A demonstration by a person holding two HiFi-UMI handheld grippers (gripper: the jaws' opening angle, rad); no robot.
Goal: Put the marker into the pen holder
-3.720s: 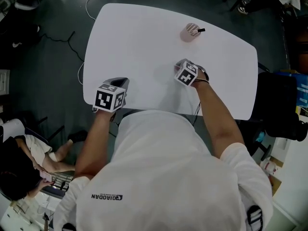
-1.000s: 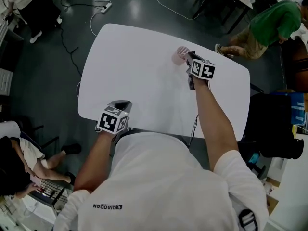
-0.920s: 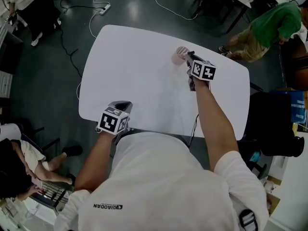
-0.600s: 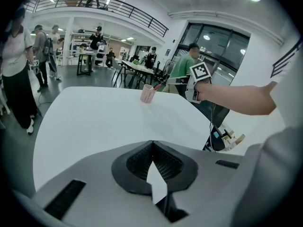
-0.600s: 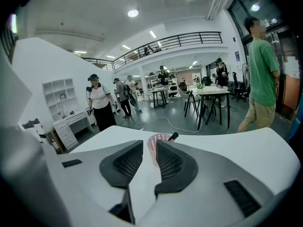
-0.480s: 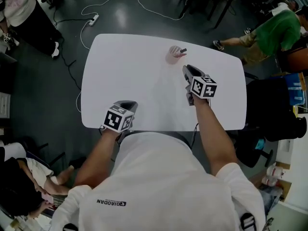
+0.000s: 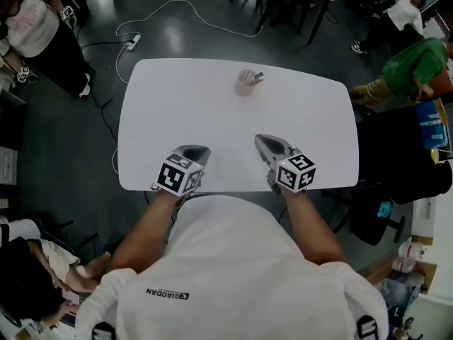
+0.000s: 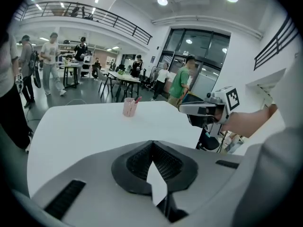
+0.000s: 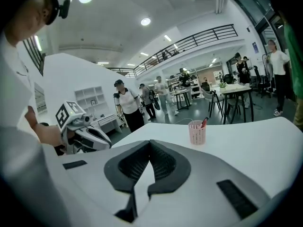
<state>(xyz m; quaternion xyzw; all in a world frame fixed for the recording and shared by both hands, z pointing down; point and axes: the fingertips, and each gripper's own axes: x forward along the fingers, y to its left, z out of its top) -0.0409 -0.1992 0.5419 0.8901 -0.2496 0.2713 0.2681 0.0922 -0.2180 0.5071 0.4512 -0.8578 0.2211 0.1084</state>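
Okay, marker: sat in the pen holder, far side of desk
left gripper: jaws were together, empty, at near edge
right gripper: jaws were together, empty, at near edge

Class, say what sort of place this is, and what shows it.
Probably an open workshop hall: a railed upper gallery, rows of work tables, a white power strip on the dark floor.

Dark glossy floor, ceiling spotlights, balcony railing
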